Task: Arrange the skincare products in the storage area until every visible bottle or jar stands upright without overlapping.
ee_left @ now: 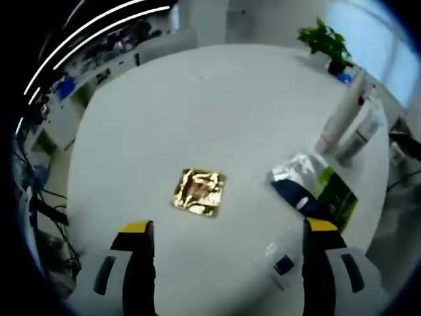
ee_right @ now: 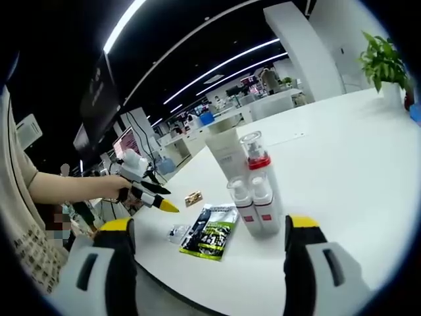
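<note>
While upright, bottles (ee_right: pixel 253 197) grouped, sachet (ee_left: pixel 199 191) apart

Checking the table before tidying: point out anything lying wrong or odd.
The bottles stand upright in a tight cluster. The odd ones lie flat: a crinkled gold sachet alone mid-table, and a green packet near the edge.

Both tools gape empty — left tool (ee_left: pixel 227 247), right tool (ee_right: pixel 209 240) — left forearm outstretched.
</note>
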`<state>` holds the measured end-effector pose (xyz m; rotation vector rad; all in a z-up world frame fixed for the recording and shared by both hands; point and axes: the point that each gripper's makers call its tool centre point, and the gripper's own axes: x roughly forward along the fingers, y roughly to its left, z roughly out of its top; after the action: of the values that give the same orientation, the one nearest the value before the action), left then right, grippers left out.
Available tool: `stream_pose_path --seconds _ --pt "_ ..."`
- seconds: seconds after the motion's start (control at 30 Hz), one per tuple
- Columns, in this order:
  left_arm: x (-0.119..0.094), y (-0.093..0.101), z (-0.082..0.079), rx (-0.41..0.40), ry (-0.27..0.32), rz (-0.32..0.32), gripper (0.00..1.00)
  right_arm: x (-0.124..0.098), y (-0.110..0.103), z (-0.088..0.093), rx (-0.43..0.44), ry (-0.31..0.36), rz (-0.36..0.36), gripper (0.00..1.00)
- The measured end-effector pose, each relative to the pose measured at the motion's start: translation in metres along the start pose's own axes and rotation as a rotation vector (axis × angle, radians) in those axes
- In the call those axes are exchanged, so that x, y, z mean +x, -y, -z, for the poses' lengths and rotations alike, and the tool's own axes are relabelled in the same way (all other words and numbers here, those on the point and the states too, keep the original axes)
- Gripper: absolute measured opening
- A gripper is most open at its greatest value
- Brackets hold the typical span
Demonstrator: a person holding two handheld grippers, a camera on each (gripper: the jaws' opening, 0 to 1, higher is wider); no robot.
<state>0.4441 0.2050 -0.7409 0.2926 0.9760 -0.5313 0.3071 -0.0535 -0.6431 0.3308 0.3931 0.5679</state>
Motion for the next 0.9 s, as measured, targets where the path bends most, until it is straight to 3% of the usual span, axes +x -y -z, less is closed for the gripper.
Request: stream_pose_path --seconds 0.4,0.73,0.9 --pt "0.036 -0.025 -0.011 0.100 -0.122 0.003 0.72 0.000 0.007 0.001 0.008 -0.004 0.034 0.94" --pt "0.045 -0.030 -0.011 0.109 -0.190 0.014 0.65 0.002 0.011 0.004 -0.012 -0.022 0.052 0.92" --pt "0.046 -0.031 -0.009 0.063 -0.211 0.026 0.56 0.005 0.011 0.008 -0.038 -0.044 0.056 0.91"
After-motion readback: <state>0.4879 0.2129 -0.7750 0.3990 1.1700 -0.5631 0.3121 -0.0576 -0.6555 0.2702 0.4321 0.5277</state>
